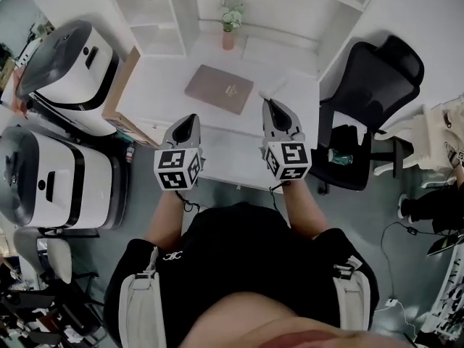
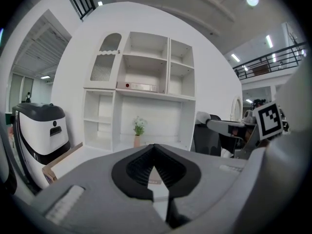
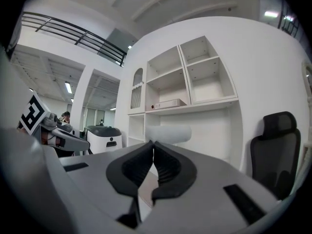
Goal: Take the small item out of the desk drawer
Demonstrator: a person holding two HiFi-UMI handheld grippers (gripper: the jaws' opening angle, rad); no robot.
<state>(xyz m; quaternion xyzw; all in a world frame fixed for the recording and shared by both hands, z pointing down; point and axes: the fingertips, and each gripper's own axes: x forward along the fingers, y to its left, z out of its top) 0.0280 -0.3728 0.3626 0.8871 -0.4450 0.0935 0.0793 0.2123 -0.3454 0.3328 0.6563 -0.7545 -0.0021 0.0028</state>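
Both grippers hang level above the front edge of a white bench (image 1: 159, 85). The right gripper (image 3: 152, 144) has its jaws pressed almost together, pinching a small white item (image 3: 168, 133) that sits crosswise at their very tips. The item is pale, smooth and roll-shaped, and blurred in the right gripper view. From the head view it shows as a white sliver (image 1: 275, 88) just ahead of the right gripper's tips, raised over the bench beside a brown notebook (image 1: 219, 88). The left gripper (image 2: 155, 147) has its jaws closed on nothing.
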